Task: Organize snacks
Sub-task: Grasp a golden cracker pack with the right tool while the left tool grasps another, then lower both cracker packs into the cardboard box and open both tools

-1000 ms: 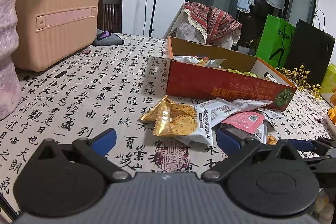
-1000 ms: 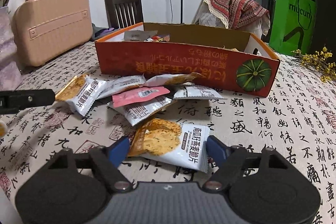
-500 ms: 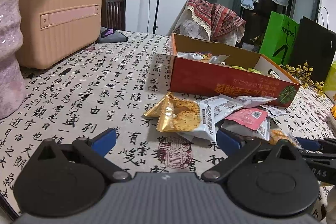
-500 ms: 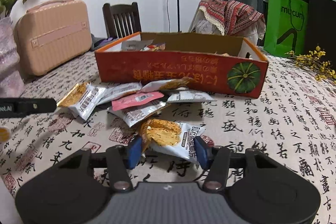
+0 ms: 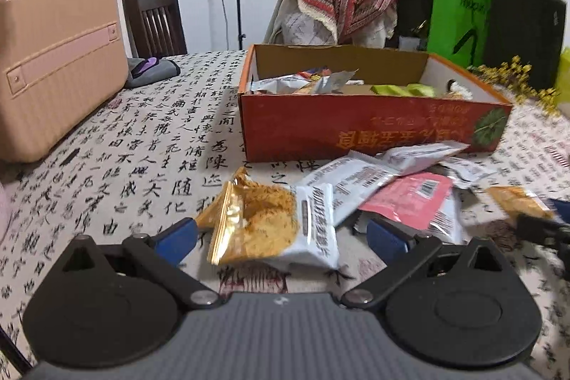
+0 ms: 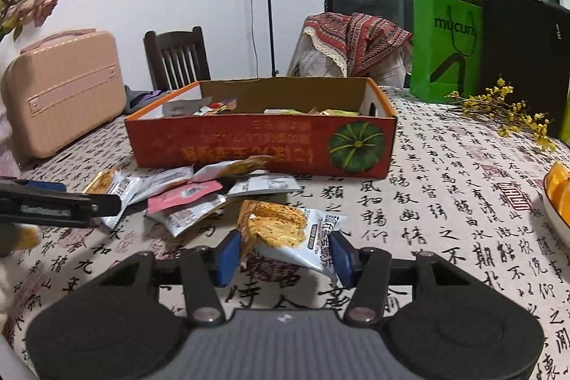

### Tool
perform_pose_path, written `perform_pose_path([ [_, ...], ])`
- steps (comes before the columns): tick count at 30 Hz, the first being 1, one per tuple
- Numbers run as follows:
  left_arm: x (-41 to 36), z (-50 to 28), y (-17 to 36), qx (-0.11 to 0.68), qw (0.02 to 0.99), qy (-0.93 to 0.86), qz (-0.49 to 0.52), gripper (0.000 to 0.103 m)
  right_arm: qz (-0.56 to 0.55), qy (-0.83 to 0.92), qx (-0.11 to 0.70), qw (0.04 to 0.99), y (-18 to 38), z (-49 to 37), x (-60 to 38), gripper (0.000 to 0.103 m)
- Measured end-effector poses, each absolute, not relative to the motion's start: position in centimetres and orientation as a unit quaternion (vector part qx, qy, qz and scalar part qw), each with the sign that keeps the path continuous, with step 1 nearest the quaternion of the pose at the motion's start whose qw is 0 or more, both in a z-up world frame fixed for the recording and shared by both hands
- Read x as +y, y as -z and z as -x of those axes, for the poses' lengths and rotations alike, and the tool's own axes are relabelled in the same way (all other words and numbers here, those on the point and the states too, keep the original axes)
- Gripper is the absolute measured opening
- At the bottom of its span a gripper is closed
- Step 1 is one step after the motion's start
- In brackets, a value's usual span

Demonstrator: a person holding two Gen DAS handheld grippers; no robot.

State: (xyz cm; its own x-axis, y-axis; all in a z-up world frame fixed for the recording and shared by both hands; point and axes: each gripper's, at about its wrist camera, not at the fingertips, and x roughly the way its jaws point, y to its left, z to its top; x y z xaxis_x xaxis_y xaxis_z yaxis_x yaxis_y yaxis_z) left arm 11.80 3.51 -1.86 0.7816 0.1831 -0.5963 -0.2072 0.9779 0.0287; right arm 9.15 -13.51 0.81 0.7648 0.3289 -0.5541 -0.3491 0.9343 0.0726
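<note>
Calligraphy-printed cloth covers the table (image 5: 142, 166), its black characters running under a loose spill of crinkly foil-and-plastic snack packets. Furthest left, the left hand-held gripper (image 5: 281, 235) is spread wide, its blue pads on either side of a gold-and-white cracker packet (image 5: 274, 227) lying flat directly ahead, between the fingers but not pinched; the packet's long axis runs across the opening, from finger to finger. Just beyond and to its right lie flat white packets and a pink glossy sachet (image 5: 406, 198), overlapping. Behind them, straight ahead, stands the long orange-red cardboard box (image 6: 260, 145) with a green pumpkin printed on its front, open-topped and already partly filled with wrappers. To the right, the right hand-held gripper (image 6: 285, 253) is closed on a second gold-and-white cracker packet (image 6: 288, 234), its pouch buckled between the pads, crosswise. That arm seems nearer to finishing: the box lies ahead and slightly left of it, so the coming move probably means a lift over the near wall.
</note>
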Motion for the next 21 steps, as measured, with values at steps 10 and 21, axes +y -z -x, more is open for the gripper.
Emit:
perform_pose_path([
  [10, 4.4, -13.2, 2.6, 0.319, 0.940, -0.117, 0.031, 0.078, 0.008, -0.171, 0.289, 0.942, -0.9, -9.5, -14.5, 0.053],
  [21, 4.1, -11.3, 0.8, 0.279, 0.954, -0.104, 0.039, 0.073, 0.003, -0.168, 0.290, 0.942, -0.7, -9.7, -14.8, 0.053],
])
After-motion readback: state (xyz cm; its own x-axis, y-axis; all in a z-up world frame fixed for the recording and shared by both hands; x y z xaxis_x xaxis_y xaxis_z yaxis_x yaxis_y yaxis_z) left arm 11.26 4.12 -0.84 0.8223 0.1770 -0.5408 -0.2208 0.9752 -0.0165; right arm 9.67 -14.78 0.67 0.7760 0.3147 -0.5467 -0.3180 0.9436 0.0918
